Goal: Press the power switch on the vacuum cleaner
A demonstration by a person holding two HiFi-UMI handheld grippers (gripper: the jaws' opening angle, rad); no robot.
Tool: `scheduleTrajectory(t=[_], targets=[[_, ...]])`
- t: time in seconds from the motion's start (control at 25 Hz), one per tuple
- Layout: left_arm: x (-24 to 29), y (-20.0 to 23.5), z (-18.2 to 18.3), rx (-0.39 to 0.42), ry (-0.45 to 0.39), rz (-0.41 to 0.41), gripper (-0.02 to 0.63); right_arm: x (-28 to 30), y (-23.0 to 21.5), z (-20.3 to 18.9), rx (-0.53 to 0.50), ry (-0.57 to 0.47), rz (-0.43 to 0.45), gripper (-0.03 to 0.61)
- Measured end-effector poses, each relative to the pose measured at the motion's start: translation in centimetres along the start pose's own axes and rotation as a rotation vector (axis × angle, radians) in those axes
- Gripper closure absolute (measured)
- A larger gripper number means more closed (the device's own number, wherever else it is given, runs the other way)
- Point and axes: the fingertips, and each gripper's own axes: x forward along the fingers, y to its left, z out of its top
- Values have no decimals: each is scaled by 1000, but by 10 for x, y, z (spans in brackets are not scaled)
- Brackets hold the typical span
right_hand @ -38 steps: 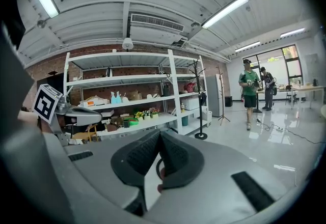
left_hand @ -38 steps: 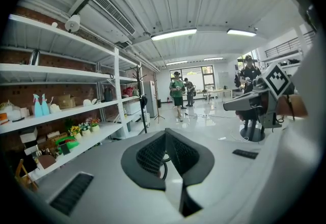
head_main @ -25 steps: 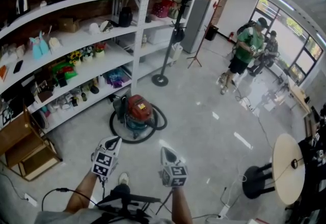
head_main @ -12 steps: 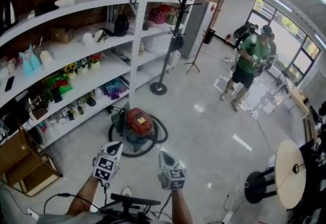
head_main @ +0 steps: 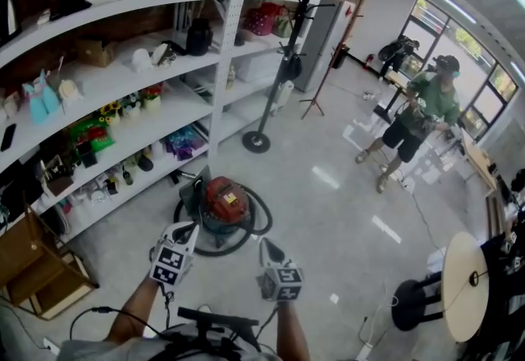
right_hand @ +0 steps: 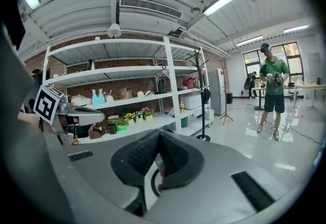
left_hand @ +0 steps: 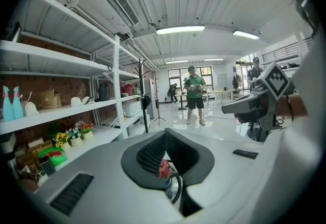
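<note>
The vacuum cleaner [head_main: 223, 200] stands on the floor by the shelves. It has a red top and a teal drum, with its black hose [head_main: 256, 224] coiled round it. My left gripper [head_main: 185, 229] hovers just short of the vacuum's near left side, jaws together and holding nothing. My right gripper [head_main: 267, 245] hangs a little further back, on the vacuum's right, also shut and empty. In the left gripper view a red bit of the vacuum [left_hand: 164, 168] shows below the closed left gripper [left_hand: 165, 134]. The right gripper [right_hand: 159, 134] points towards the shelves. No switch is discernible.
Long white shelves [head_main: 123, 72] full of small goods run along the left. A black coat stand [head_main: 257, 140] rises behind the vacuum. A person in a green shirt [head_main: 418, 117] walks at the far right. A round table [head_main: 463, 285] and a wooden crate [head_main: 33, 269] flank me.
The person in green has walked to the right. The vacuum sits slightly closer to my grippers in the head view. Both grippers stay shut and keep their places.
</note>
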Motion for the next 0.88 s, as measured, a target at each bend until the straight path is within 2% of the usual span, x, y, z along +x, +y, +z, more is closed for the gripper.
scheduleTrajectory(t=[0.2,0.56,0.88], targets=[[13,17,7,-3,-6,6,609,15,-2,19,-11,-15,-10,571],[49,36,13,-5,5,18,607,52,-23,26,-10,-7,0,571],[111,54,29,-14,9,46,607,108,-66,44,8,3,33,571]])
